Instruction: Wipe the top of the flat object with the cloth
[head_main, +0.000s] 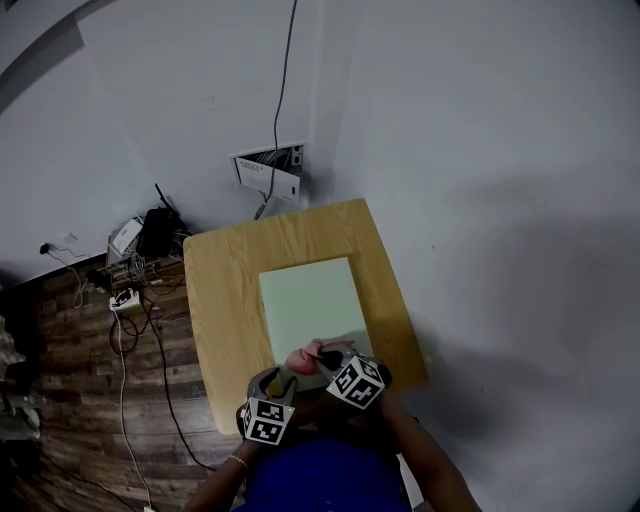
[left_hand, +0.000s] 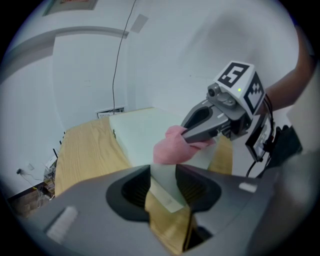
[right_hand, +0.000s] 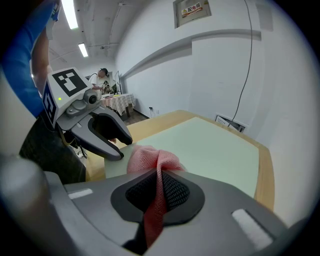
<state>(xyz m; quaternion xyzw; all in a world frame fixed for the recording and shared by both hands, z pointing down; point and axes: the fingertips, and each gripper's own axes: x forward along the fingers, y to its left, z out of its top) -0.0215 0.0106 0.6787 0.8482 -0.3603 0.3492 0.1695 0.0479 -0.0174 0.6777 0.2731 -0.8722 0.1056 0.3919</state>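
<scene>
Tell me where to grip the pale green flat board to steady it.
Take the pale green flat board by its near left corner, left gripper low from your side; it lies flat on the wooden table, so probably only edges offer purchase.

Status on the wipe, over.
Right tool shut on pink mesh cloth, at near edge of pale green flat board. Left tool open over board's near corner. Nothing else on the board.
</scene>
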